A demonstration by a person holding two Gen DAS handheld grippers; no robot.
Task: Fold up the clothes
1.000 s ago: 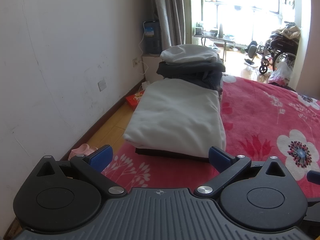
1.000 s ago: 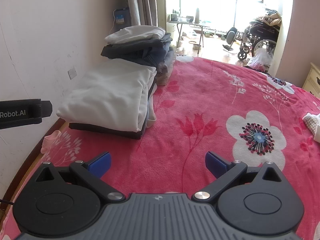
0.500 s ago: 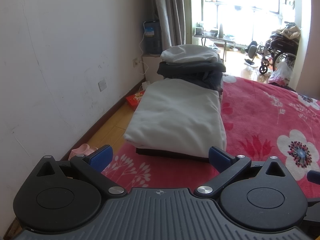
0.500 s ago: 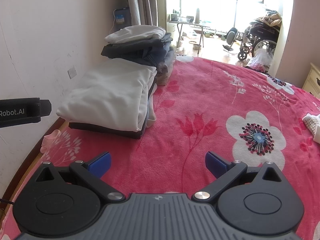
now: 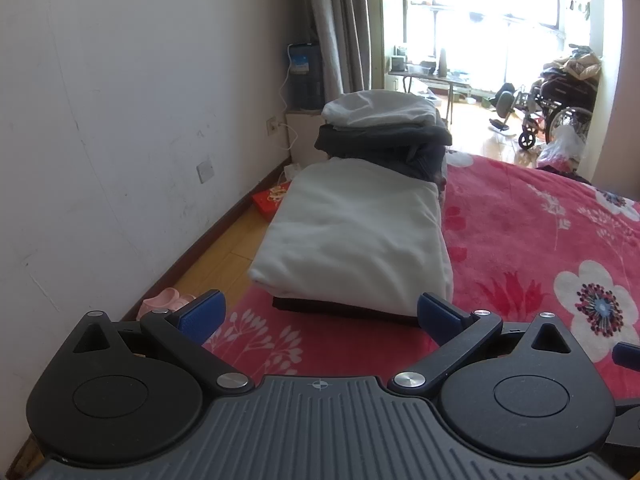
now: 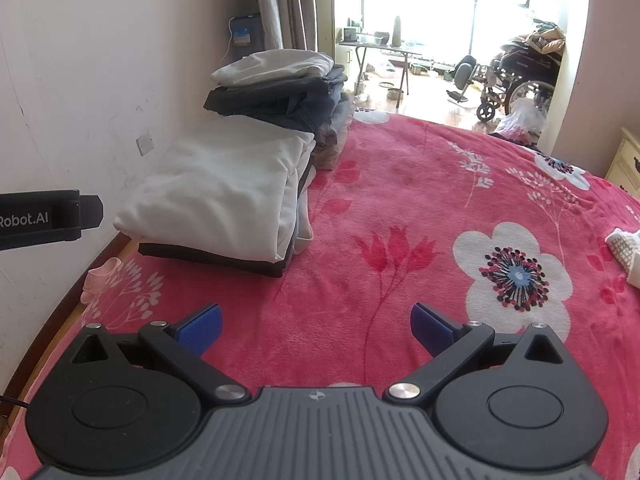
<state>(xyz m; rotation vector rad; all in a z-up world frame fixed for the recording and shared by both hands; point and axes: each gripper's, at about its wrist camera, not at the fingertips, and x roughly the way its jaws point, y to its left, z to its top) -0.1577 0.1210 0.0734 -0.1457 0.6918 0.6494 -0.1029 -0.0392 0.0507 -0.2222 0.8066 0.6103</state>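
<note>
The left claw [image 5: 318, 312] hung with its blue pads wide apart and nothing between them, low over the near edge of the bed [image 5: 520, 240], and the right claw [image 6: 316, 326] was likewise spread and empty above the red floral blanket. Across the last second almost nothing had changed: both views showed the same framing, and neither claw had closed or advanced. The folded white garment [image 5: 356, 240] lay flat on a dark folded piece at the left side of the bed, just beyond the left claw, with a taller pile of dark clothes [image 5: 384, 136] topped by a pale one behind it, farther off. This stillness suggested a pause between garments, the last fold apparently done. A pale knitted item [image 6: 624, 248] at the far right edge may have been next.
</note>
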